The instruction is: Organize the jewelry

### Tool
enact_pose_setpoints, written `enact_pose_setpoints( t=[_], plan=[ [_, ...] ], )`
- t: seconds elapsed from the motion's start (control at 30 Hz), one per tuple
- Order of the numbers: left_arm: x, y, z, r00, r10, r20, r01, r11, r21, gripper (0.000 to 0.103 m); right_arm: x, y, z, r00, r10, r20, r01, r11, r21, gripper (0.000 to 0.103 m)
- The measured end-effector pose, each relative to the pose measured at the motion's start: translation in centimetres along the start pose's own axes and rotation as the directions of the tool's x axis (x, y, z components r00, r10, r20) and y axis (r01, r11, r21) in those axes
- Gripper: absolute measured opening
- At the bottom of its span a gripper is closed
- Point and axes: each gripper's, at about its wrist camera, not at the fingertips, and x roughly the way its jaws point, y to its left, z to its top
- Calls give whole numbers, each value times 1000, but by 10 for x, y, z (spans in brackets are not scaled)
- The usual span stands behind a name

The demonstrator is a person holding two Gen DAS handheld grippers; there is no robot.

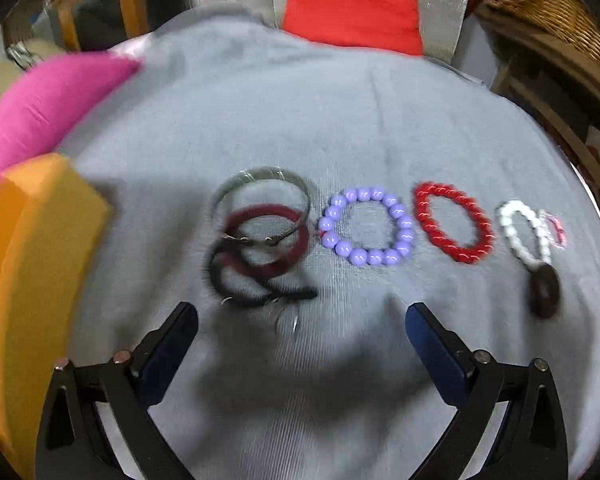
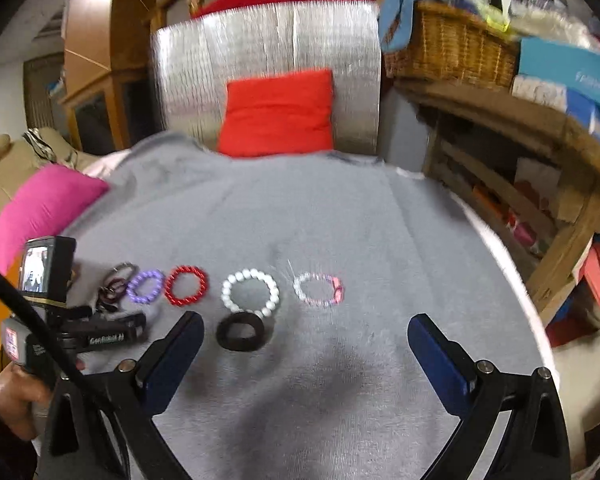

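Observation:
Bracelets lie in a row on a grey cloth (image 1: 300, 100). In the left wrist view: a tangle of dark red, black and metal bangles (image 1: 260, 236), a purple bead bracelet (image 1: 366, 226), a red bead bracelet (image 1: 454, 222), a white bead bracelet (image 1: 524, 232), a black ring (image 1: 544, 290). My left gripper (image 1: 300, 316) is open and empty, just in front of the tangle. In the right wrist view: the purple bracelet (image 2: 146, 286), the red one (image 2: 187, 285), the white one (image 2: 250, 292), a pink-and-clear one (image 2: 318, 289), the black ring (image 2: 240, 330). My right gripper (image 2: 306, 328) is open and empty near the black ring.
An orange box (image 1: 32, 280) stands at the left edge, a pink cushion (image 1: 48, 108) behind it. A red cushion (image 2: 278, 112) leans on a silver panel at the back. Wooden shelves and a wicker basket (image 2: 448, 48) stand to the right.

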Motion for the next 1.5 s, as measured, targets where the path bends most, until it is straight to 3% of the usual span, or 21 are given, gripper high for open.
enact_pose_setpoints(
  t=[0.07,0.13,0.23,0.33,0.4,0.57,0.77,1.3,1.5],
  plan=[
    [-52,-4,-9,987,64,148,-69,997,26,102,-17,8,2,998,-18,57,19,1000,-9,103],
    [-101,-6,-16,968,82,239,-93,995,33,102,-44,15,2,992,-22,122,23,1000,-10,103],
    [-171,-4,-26,920,101,379,-119,993,26,102,-84,27,0,979,-28,202,28,1000,4,103],
    [-225,2,-35,876,111,469,-128,992,3,102,-108,34,-7,974,-3,225,-6,999,39,103],
    [-248,7,-42,863,111,493,-124,992,-5,102,-123,38,-8,974,4,225,-18,998,57,103],
    [-281,21,-57,849,116,515,-119,993,-27,102,-153,53,-12,970,-2,243,-11,999,50,103],
    [-291,37,-62,838,129,530,-115,992,-60,102,-163,73,-14,965,23,260,-37,998,51,103],
    [-283,41,-64,815,181,550,-164,983,-81,102,-135,100,-23,960,80,267,-90,996,25,103],
    [-276,39,-64,820,191,539,-181,981,-72,102,-133,96,-25,962,80,261,-91,995,31,103]
  ],
)
